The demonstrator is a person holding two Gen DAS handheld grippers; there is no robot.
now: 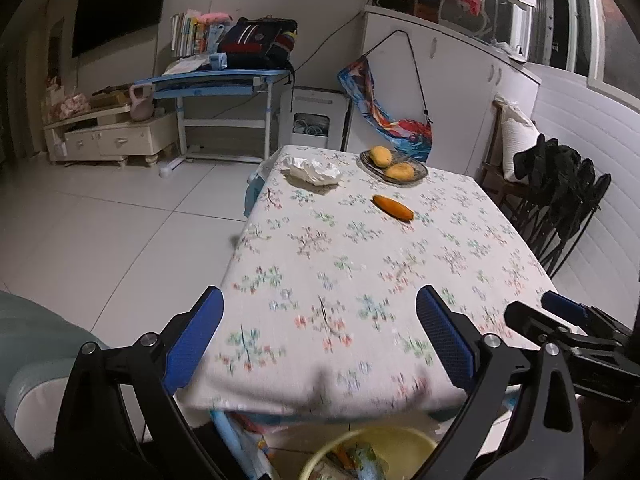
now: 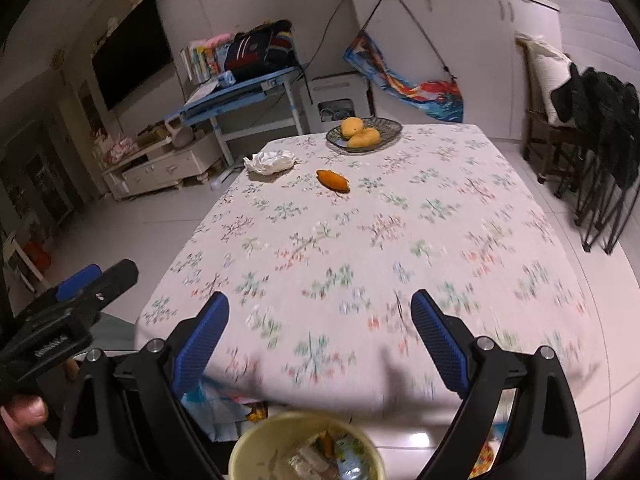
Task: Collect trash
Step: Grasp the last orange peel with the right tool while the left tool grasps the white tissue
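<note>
Both your grippers are hanging over the near edge of the table [image 1: 360,248], and neither one is holding anything. Your left gripper [image 1: 320,320] has its blue pads spread wide with only flowered tablecloth [image 2: 360,240] showing between them. Your right gripper [image 2: 320,324] looks the same, jaws apart and empty. In the left wrist view it pokes in at the right edge, so the two sit side by side.

The trash is all way out at the far end, well apart from both tools. There's a crumpled white tissue [image 1: 314,170] near the far left corner, and an orange piece of peel [image 1: 393,208] lying loose on the cloth a bit nearer and to its right. Just beyond the peel sits a dark plate [image 2: 386,126] holding two yellow mangoes [image 2: 362,133].

Right below your grippers, on the floor against the near table edge, is a pale yellow bin [image 2: 256,440] with wrappers and scraps already in it. It's just under the fingers in both views, slightly right of centre for your left hand.
</note>
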